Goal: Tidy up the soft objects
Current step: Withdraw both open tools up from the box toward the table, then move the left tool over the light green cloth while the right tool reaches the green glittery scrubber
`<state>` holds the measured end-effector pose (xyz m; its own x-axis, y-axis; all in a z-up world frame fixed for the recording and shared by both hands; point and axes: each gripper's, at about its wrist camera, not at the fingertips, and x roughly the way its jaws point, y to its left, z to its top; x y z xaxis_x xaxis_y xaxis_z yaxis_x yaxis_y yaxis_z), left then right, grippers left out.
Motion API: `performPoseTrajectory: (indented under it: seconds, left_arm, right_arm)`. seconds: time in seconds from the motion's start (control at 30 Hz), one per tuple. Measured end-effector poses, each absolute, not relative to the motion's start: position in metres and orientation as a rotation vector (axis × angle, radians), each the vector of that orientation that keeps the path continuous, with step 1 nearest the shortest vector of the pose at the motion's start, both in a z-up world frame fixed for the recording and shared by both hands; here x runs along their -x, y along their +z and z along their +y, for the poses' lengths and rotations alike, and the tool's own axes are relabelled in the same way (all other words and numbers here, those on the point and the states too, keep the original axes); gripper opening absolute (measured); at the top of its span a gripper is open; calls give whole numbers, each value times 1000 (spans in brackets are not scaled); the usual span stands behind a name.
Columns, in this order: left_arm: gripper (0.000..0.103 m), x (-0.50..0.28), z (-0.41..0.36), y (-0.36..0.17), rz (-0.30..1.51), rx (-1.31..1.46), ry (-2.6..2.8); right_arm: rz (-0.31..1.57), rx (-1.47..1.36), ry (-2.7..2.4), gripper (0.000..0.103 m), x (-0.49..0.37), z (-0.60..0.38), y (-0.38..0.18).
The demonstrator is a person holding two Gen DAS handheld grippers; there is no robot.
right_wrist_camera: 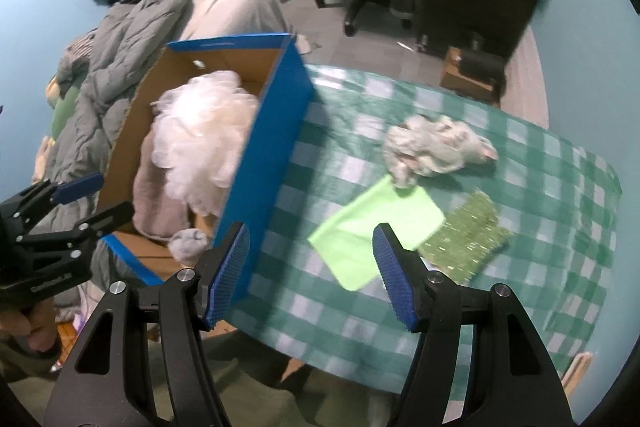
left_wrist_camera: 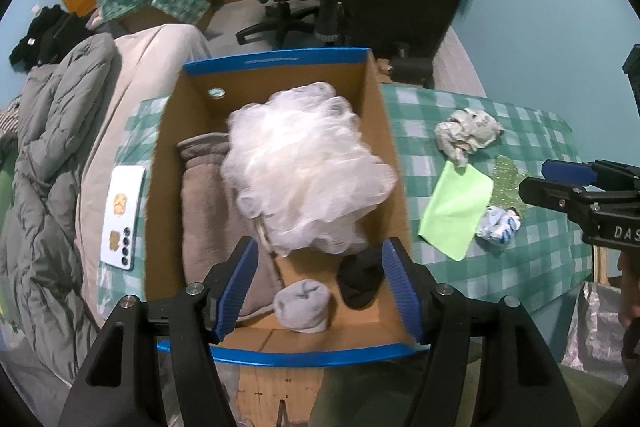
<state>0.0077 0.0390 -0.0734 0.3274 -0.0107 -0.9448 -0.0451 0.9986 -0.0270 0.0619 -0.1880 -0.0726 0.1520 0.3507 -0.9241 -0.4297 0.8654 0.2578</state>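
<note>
1. Left tool [left_wrist_camera: 318,287] hangs over the box [left_wrist_camera: 276,57]; sponge puff [left_wrist_camera: 304,167], towel [left_wrist_camera: 204,211] and two sock balls [left_wrist_camera: 302,305] lie inside, beneath it.
2. Phone [left_wrist_camera: 122,217] sits left of the box.
3. Right tool [right_wrist_camera: 312,275] is above the desk [right_wrist_camera: 520,227]; flat cloth [right_wrist_camera: 376,239] just ahead, crumpled rag [right_wrist_camera: 436,147] beyond it.

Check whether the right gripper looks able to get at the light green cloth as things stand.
Probably yes: the right gripper is open and empty above the light green cloth, which lies flat on the table; only the crumpled rag overlaps its far corner.

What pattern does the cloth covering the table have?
Green and white checks on the tablecloth, clearest in the right wrist view.
</note>
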Motion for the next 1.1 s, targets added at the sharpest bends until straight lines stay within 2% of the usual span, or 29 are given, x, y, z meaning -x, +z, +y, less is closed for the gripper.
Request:
performPoseTrajectory:
  seconds: [0.07, 0.6, 1.1]
  left_arm:
    - [70, -11, 29, -73, 1234, 41, 8]
    - [70, -35, -48, -74, 1228, -59, -109]
    - [72, -58, -101, -103, 1285, -91, -179]
  right_arm:
    - [1302, 64, 539, 65, -64, -201, -73]
    - [1335, 20, 392, 65, -82, -290, -89]
    - [1405, -10, 329, 65, -94, -344, -129]
